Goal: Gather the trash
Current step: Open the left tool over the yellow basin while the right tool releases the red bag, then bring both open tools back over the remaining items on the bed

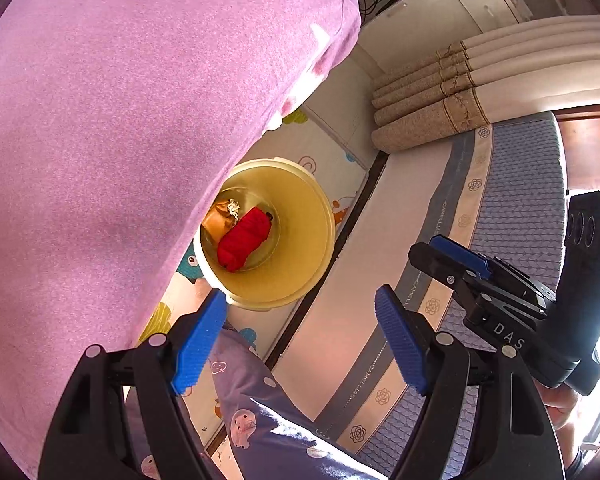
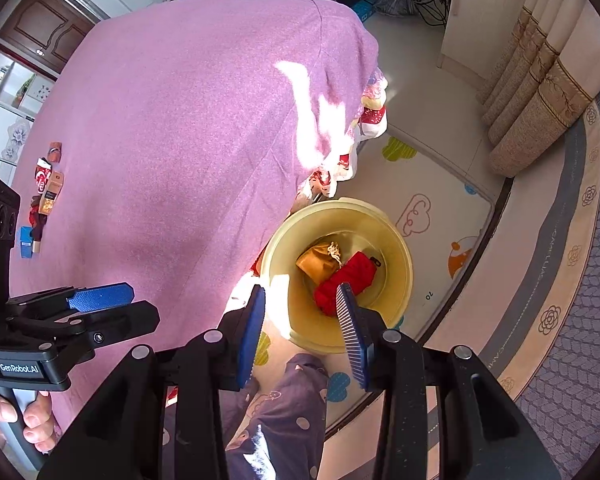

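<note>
Right wrist | yellow bin: red wrapper, orange packet | both fingers released, empty.

Pink-covered table w/ wrappers at far edge; yellow bin on cartoon floor mat.

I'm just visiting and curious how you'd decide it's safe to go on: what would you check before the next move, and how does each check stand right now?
1. Left gripper holds nothing: ok, fingers apart, nothing between them.
2. Right gripper holds nothing: ok, also apart and bare.
3. Bucket upright, mouth clear: ok.
4. Dropped items inside the bucket: ok, a red bundle and an orange bag lie at the bottom.
5. Trash left to collect: not ok, wrappers lie on the pink bedspread.
6. Wrappers within easy reach: cannot tell.
</note>
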{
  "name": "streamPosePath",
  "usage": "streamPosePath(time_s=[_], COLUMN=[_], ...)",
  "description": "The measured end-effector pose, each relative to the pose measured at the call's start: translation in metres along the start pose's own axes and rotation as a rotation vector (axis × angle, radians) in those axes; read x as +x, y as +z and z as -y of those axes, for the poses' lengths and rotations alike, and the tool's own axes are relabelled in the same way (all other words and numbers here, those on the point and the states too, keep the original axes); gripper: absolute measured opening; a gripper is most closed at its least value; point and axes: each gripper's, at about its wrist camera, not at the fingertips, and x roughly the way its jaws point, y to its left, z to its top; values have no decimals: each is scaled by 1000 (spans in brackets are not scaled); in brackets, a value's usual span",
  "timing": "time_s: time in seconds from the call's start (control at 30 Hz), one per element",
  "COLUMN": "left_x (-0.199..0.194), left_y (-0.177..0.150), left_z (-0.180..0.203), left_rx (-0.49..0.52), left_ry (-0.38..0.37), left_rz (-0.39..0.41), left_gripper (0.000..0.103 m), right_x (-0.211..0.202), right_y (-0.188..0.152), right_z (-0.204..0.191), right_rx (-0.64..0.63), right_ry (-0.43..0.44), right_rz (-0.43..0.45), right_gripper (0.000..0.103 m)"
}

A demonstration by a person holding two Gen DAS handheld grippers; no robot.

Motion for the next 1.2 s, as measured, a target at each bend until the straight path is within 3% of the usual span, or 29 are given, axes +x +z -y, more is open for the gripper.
streamPosePath(time_s=[0.27,0.6,1.2], left_x=[-47,-116,-236], left_y=[-12,-49,-149], left_z=[-60,-158,-357], left_rx=[-114,-280,-597], left_ry=[-3,21,77], left_rz=[92,219,435], left_gripper=[76,76,77], right_x=[2,18,70], right_y=[16,24,-22], right_z=[-71,-205,-453], right_rx=[-132,-342,-641], right_ry=[30,97,216], right_rz=[1,-22,-72], right_gripper=[38,38,38])
